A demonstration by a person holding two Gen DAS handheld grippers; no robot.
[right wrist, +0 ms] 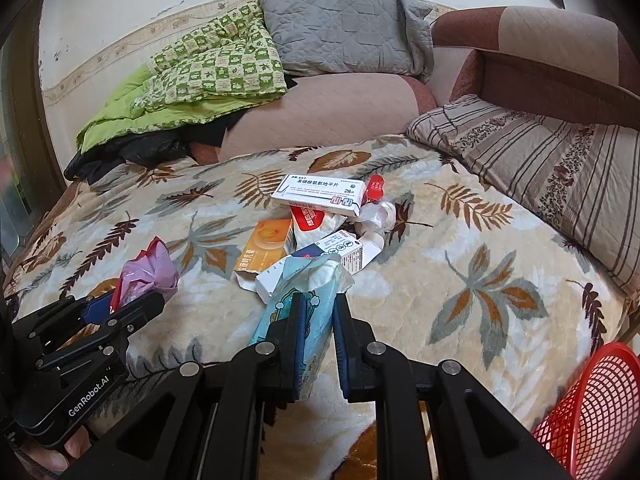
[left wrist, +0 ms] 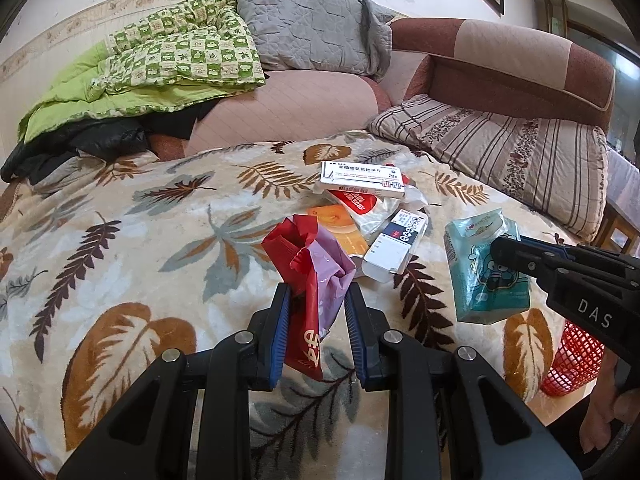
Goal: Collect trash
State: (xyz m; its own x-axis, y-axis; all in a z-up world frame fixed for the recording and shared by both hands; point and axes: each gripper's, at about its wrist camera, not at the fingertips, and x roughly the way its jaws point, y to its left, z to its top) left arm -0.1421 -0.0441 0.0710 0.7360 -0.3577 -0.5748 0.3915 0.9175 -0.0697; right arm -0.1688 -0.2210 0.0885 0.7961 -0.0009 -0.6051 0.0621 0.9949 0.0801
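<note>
My left gripper [left wrist: 316,296] is shut on a crumpled red and pink plastic bag [left wrist: 316,276], held above the leaf-patterned blanket [left wrist: 140,240]; the same bag [right wrist: 146,276] shows at the left of the right wrist view. My right gripper [right wrist: 318,304] is shut on a teal tissue pack [right wrist: 312,320], which also hangs at the right of the left wrist view as the tissue pack [left wrist: 486,276]. A pile of trash lies on the blanket: a white medicine box [right wrist: 320,196], an orange carton [right wrist: 268,244], an opened white box [right wrist: 320,260] and crumpled white wrappers [right wrist: 376,214].
A red mesh basket [right wrist: 592,412] stands at the bed's near right edge. A striped pillow [right wrist: 540,160], a grey pillow [right wrist: 344,32] and a green quilt [right wrist: 192,76] lie at the back, against a brown sofa back [right wrist: 540,52]. A hand [left wrist: 608,412] shows at the lower right.
</note>
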